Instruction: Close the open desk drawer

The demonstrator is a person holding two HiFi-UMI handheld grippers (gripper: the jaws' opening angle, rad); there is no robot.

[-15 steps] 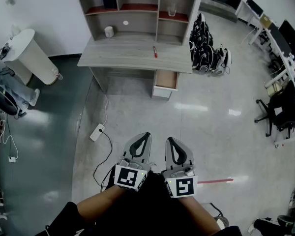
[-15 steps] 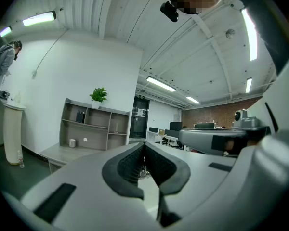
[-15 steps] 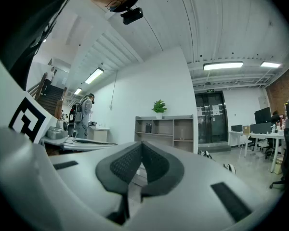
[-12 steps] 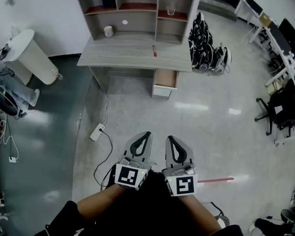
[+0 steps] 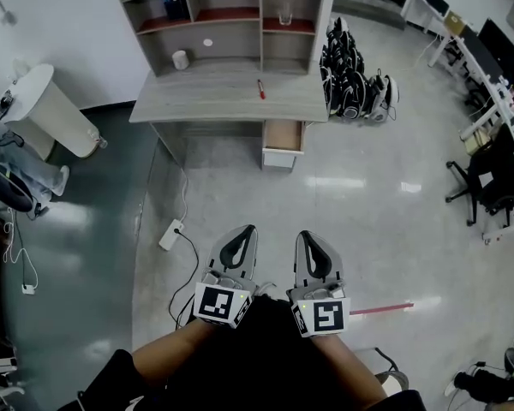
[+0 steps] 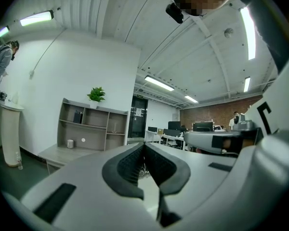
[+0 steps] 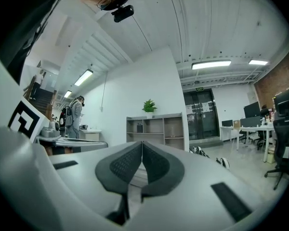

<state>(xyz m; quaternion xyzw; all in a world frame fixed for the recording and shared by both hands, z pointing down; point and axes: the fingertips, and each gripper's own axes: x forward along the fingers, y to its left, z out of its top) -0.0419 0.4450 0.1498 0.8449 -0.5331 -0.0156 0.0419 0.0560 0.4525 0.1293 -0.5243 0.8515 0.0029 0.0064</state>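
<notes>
Grey desk (image 5: 206, 101) shifted left, drawer (image 5: 283, 135) still open, left gripper (image 5: 245, 229) and right gripper (image 5: 305, 235) fingers clenched empty

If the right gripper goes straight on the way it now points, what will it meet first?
Nothing stands close ahead. The right gripper, jaws shut, would probably reach the desk first, near its open drawer, though depth is unclear.
</notes>
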